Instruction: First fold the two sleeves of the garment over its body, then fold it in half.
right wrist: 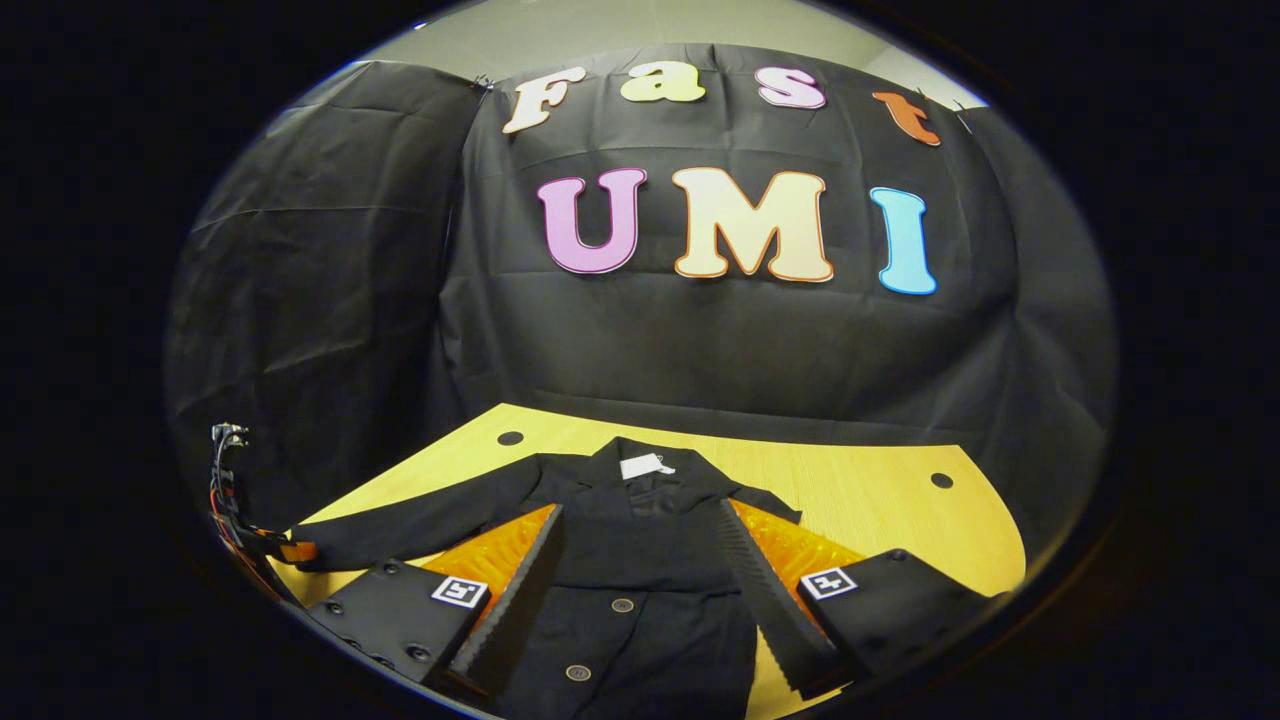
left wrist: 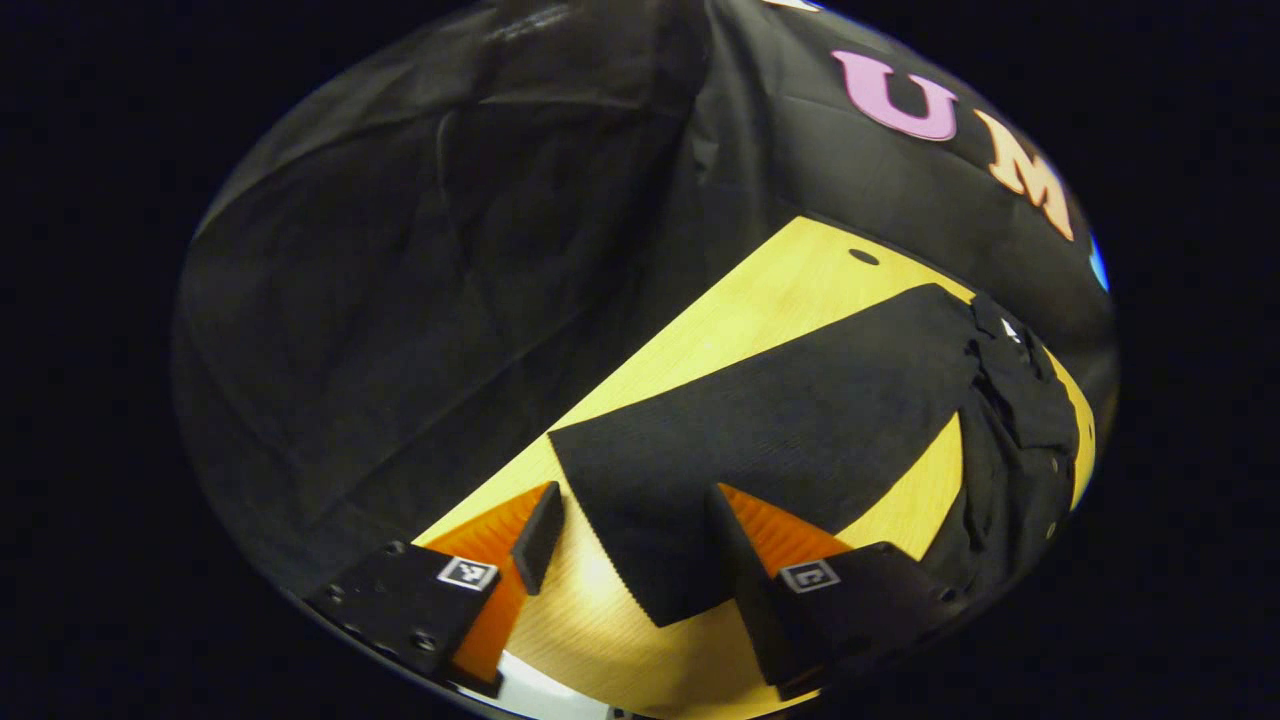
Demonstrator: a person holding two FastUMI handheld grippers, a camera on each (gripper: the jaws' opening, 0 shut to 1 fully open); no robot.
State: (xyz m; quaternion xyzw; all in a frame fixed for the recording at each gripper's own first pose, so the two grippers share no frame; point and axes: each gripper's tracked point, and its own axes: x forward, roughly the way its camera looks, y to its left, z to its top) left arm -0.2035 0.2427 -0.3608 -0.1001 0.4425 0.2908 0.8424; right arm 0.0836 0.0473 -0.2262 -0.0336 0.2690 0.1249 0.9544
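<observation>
Garment first: I see a black ribbed-fabric jacket [right wrist: 640, 560] with dark round buttons, and it lies flat on the yellow wooden worktop [right wrist: 880, 500], with the collar toward the far edge, near the black cloth wall [right wrist: 720, 340]. In the right gripper view its body runs from the collar down to the near edge, where the picture cuts it off. One long sleeve [right wrist: 420, 525] stretches out flat toward the left edge of the worktop. The other side of the jacket ends in a short point just past the collar, and I cannot make out how that sleeve lies.

A small white label [right wrist: 645, 466] sits inside the collar; the writing on it is too small for me to read. Each gripper body carries a small square black-and-white marker.

My right gripper [right wrist: 640, 590] hangs over the jacket front with its fingers spread wide and nothing between them; I cannot tell if the tips touch the cloth. My left gripper [left wrist: 625, 545] is also spread wide, over the cuff end of the outstretched sleeve [left wrist: 790, 440]. One finger [left wrist: 735, 540] lies over the cloth and the other finger stands beside the sleeve over bare wood, so nothing is grasped. In the left gripper view the jacket body is a dark crumpled shape at the right rim, hard to read. At the left edge of the right gripper view I see a piece of the other gripper with some wires, mostly cut off.
</observation>
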